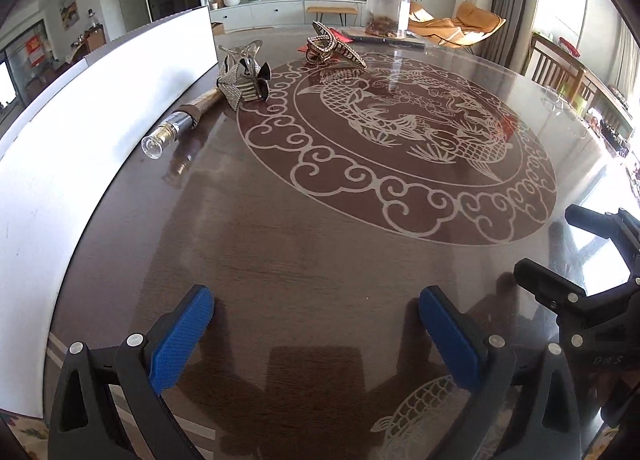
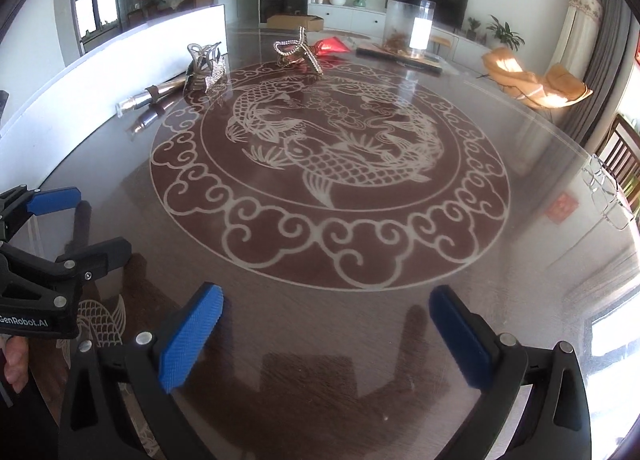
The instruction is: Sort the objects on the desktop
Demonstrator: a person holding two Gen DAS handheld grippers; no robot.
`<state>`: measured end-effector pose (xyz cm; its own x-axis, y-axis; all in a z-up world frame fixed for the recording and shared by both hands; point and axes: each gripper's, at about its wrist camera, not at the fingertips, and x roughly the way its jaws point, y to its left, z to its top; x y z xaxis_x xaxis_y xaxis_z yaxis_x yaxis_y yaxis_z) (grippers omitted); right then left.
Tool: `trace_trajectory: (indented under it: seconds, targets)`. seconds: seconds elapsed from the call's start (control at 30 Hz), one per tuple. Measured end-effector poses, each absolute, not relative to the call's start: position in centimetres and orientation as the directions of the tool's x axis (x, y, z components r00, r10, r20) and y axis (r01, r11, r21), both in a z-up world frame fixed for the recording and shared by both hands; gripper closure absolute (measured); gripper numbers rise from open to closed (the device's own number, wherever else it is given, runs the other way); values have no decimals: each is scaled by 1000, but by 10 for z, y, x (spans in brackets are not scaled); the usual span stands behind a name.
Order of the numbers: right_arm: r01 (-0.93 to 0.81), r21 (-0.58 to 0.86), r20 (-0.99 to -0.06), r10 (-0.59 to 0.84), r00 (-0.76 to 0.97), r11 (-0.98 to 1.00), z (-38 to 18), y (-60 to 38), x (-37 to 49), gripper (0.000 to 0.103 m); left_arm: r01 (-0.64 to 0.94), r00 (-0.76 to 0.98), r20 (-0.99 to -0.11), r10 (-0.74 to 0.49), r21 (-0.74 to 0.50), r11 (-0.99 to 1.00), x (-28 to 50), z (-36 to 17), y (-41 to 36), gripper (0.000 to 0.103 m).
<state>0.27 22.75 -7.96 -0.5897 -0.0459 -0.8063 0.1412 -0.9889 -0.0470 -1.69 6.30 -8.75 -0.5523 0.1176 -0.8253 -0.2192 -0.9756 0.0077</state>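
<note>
Far across the dark glass-topped table (image 1: 320, 244) lie a silver rhinestone hair claw (image 1: 242, 78) (image 2: 206, 68), a gold hair claw (image 1: 334, 46) (image 2: 298, 50) and a slim glass bottle (image 1: 180, 124) (image 2: 148, 98) on its side. My left gripper (image 1: 316, 300) hovers low over bare table near the front, open, with nothing between its blue pads (image 1: 192, 336). My right gripper (image 2: 326, 300) stands open and empty beside it. Each one shows in the other's view: the right gripper (image 1: 552, 244) at the right edge, the left gripper (image 2: 92, 220) at the left edge.
A long white box (image 1: 100, 100) (image 2: 120, 60) runs along the table's left side, close behind the bottle. A clear jar (image 1: 388, 10) (image 2: 408, 34) on a flat board and a red packet (image 2: 332, 46) sit at the back. Clear-framed glasses (image 2: 608, 196) lie at the right rim. Chairs stand beyond.
</note>
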Motion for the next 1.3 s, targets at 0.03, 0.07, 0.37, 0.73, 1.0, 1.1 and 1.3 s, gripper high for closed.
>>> trace_trajectory:
  seconds: [0.03, 0.07, 0.37, 0.73, 1.0, 1.1, 1.3]
  targets:
    - [140, -19, -812, -66, -580, -990, -81, 231, 2, 0, -219, -553, -825, 118, 7, -976, -16, -87, 63, 0]
    - [137, 0, -813, -80, -577, -991, -81, 234, 1, 0, -219, -553, -825, 118, 7, -976, -16, -88, 63, 0]
    - [136, -9, -813, -72, -577, -991, -81, 232, 0, 0, -217, -555, -823, 118, 7, -976, -15, -87, 64, 0]
    - [136, -9, -813, -72, -577, -991, -81, 232, 0, 0, -216, -555, -823, 118, 6, -976, -16, -87, 63, 0]
    - [136, -9, -813, -72, -577, -991, -80, 231, 0, 0, -216, -556, -823, 117, 7, -976, -16, -87, 63, 0]
    - [136, -9, -813, -71, -577, -991, -80, 231, 0, 0, -216, -556, -823, 117, 7, -976, -16, -87, 63, 0]
    - [136, -9, -813, -71, -577, -991, -80, 231, 0, 0, -216, -556, -823, 117, 7, -976, -16, -87, 64, 0]
